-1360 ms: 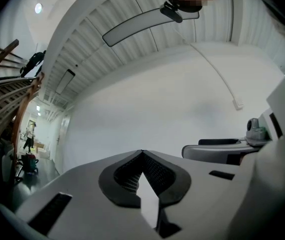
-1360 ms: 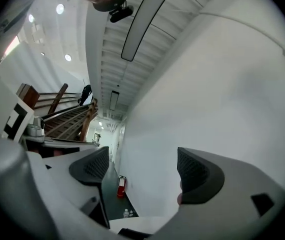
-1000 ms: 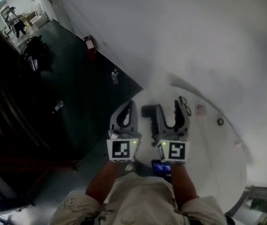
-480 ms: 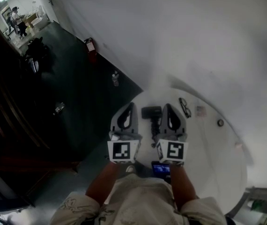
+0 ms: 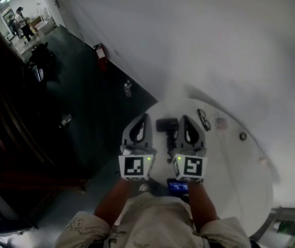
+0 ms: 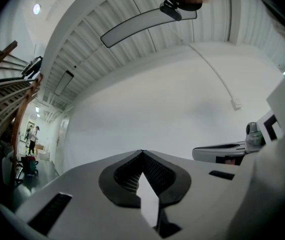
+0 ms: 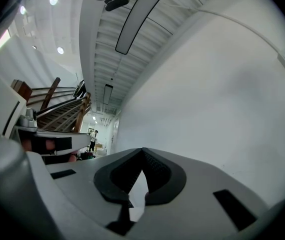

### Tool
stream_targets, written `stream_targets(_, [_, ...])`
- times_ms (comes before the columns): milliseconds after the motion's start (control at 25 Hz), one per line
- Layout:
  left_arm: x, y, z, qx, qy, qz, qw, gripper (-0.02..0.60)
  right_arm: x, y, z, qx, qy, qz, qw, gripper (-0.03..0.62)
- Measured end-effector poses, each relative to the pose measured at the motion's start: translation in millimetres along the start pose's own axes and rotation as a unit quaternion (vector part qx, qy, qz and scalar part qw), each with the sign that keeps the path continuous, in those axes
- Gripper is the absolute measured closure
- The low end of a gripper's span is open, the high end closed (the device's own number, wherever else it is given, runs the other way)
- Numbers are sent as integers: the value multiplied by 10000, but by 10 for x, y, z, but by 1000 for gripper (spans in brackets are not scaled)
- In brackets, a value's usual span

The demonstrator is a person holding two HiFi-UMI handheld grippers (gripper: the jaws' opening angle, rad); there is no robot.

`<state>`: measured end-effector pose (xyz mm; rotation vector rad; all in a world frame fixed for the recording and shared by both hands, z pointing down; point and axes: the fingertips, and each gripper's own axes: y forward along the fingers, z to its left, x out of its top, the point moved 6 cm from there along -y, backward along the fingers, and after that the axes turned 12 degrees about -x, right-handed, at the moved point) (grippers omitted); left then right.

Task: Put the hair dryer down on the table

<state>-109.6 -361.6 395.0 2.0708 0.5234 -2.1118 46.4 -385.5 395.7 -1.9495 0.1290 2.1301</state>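
The black hair dryer (image 5: pixel 167 125) lies on the round white table (image 5: pixel 230 164), in the gap between my two grippers, and neither one touches it. My left gripper (image 5: pixel 145 117) is shut and empty just left of it. My right gripper (image 5: pixel 184 117) is shut and empty just right of it. In the left gripper view the jaws of the left gripper (image 6: pixel 142 152) meet at their tips against a bare white wall. The right gripper view shows the right gripper (image 7: pixel 142 149) closed in the same way, with nothing between its jaws.
Black glasses (image 5: pixel 204 119) lie on the table right of the right gripper, with a small pale item (image 5: pixel 221 122) and a small round object (image 5: pixel 243 135) farther right. A dark device with a lit screen (image 5: pixel 177 186) sits near my body. A fire extinguisher (image 5: pixel 101 51) and a bottle (image 5: pixel 128 87) stand on the dark floor.
The right gripper's jaws went from open to shut, with nothing in them. The hair dryer now shows uncovered on the table between the grippers. The left gripper has barely moved.
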Motion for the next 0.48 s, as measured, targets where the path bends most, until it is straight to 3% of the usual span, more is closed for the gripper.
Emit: stream_targets(480, [5, 25, -40, -11, 15, -13, 10000, 586, 0, 6, -50, -51, -8, 102, 9999, 589])
